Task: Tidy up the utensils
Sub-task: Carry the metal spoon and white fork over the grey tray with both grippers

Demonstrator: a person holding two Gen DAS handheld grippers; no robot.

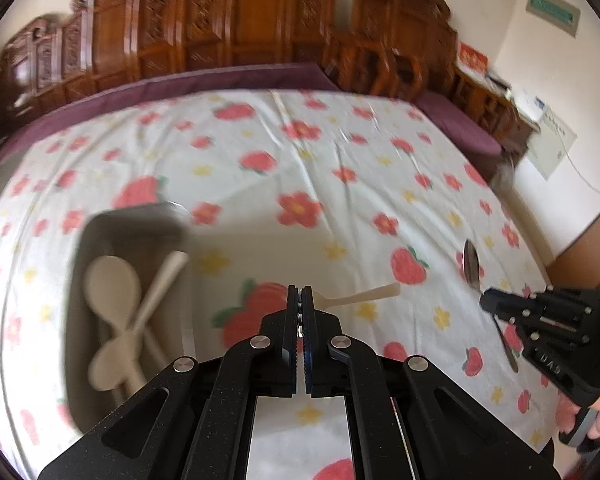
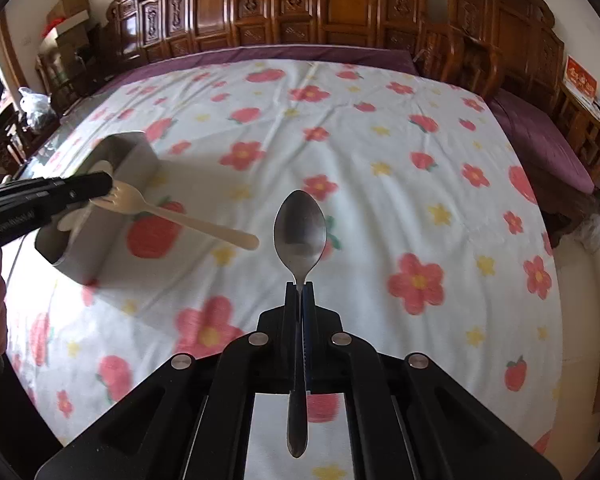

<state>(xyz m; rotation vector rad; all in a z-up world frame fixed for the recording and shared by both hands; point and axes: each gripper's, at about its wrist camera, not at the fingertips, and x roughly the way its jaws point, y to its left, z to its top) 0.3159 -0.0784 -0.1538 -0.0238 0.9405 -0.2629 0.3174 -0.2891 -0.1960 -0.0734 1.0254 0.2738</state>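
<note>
My left gripper (image 1: 299, 294) is shut on the head of a cream plastic fork (image 1: 360, 297); its handle sticks out to the right above the cloth. In the right wrist view the fork (image 2: 188, 218) hangs beside the grey metal tray (image 2: 100, 240), held by my left gripper (image 2: 100, 188). The tray (image 1: 132, 220) holds two cream plastic spoons (image 1: 112, 292) crossed over each other. My right gripper (image 2: 299, 286) is shut on the neck of a metal spoon (image 2: 300, 228), bowl pointing forward, held above the cloth. That spoon (image 1: 471, 266) and right gripper (image 1: 488, 304) show at right in the left wrist view.
A white tablecloth with red flowers and strawberries (image 2: 380, 152) covers the table. Carved wooden chairs (image 2: 340, 4) line the far edge and right side. A purple cushion (image 2: 540, 136) lies at right.
</note>
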